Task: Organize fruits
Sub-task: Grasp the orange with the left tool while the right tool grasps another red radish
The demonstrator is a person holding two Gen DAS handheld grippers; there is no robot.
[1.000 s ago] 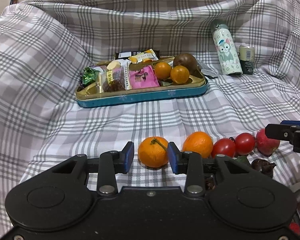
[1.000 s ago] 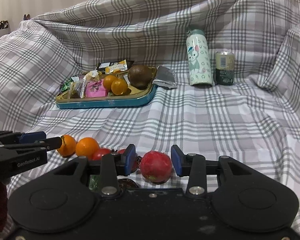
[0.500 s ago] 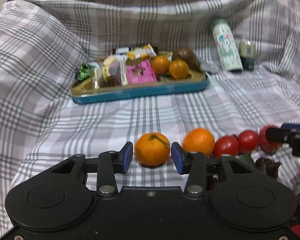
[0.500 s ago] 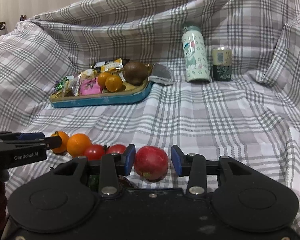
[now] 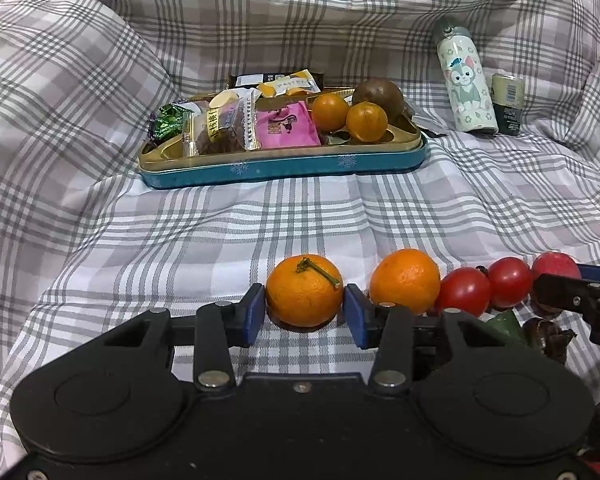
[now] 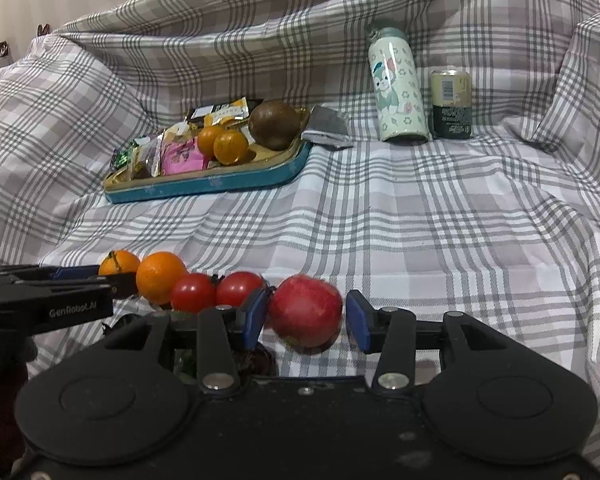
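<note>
On the plaid cloth (image 5: pixel 220 240), at the left end of the fruit row, pushed deeper than a second ago around the stemmed mandarin (image 5: pixel 304 290): left gripper (image 5: pixel 304 312), pads apparently pinching both flanks. Probably ready for lifting toward the tin tray (image 5: pixel 284 166). Glossy, dimpled orange, green stalk up. Right gripper (image 6: pixel 306 318) spread around the blurred red fruit (image 6: pixel 305 308), with a gap on one side.

Low in the frame, right gripper (image 6: pixel 305 319) straddling a red fruit (image 6: pixel 305 310), left pad touching, right pad just clear. Leftward, two tomatoes (image 6: pixel 216 293) and two oranges (image 6: pixel 144 272) in a row, left gripper (image 6: pixel 52 296) at far left. Upper left, teal tray (image 6: pixel 208 184); upper right, bottle (image 6: pixel 396 88) beside can (image 6: pixel 451 104).
</note>
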